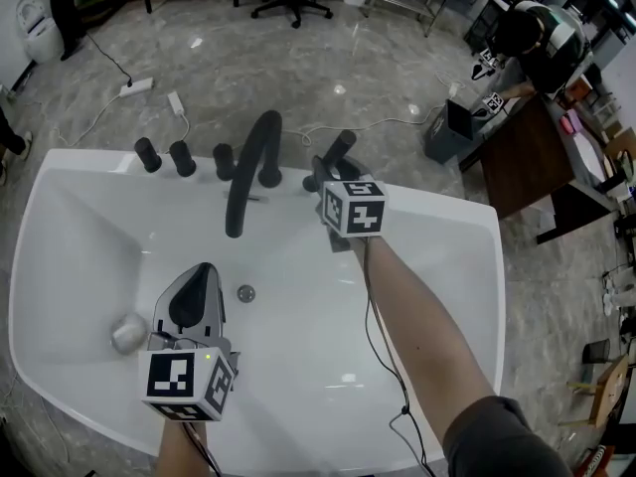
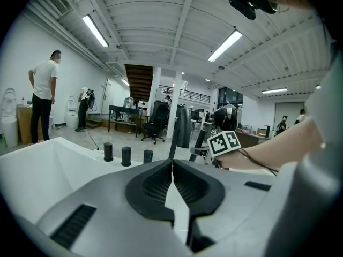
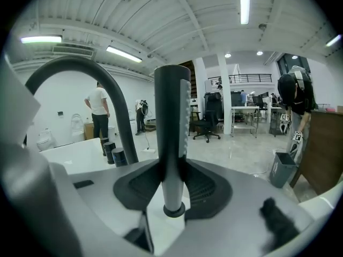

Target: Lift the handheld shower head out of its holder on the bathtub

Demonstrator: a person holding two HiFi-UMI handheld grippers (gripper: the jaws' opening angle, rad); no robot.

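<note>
Grey marbled floor, open workshop room; office chair (image 1: 291, 3) at top centre of the head view, power strip (image 1: 136, 87) with a white cable at upper left, a person (image 1: 537, 33) bent over a brown desk at upper right.

White bathtub (image 1: 60, 266) fills the middle of the head view. Round drain (image 1: 245, 292) near centre; small grey rounded object (image 1: 127, 334) lies in the tub at lower left, kind not clear.

Far rim, left to right: 3 black knobs (image 1: 181, 158), black arched faucet spout (image 1: 248, 167), then the handheld shower head (image 1: 338, 152), a black stick standing nearly upright just right of the spout.

Right gripper (image 1: 326, 179), upper centre, is at the shower head. In the right gripper view, the gripper (image 3: 171, 175) has its 2 pads closed against the handle of the shower head (image 3: 171, 116), 1 on each side, low on the shaft. Dark collar at the handle's foot sits over the white rim; seating in the holder cannot be told. Spout (image 3: 80, 74) curves at the left.

Left gripper (image 1: 204, 271) hangs over the tub basin at lower left, well apart from the fittings. In its own view, the gripper (image 2: 172, 167) has its jaws together, nothing between them.
</note>
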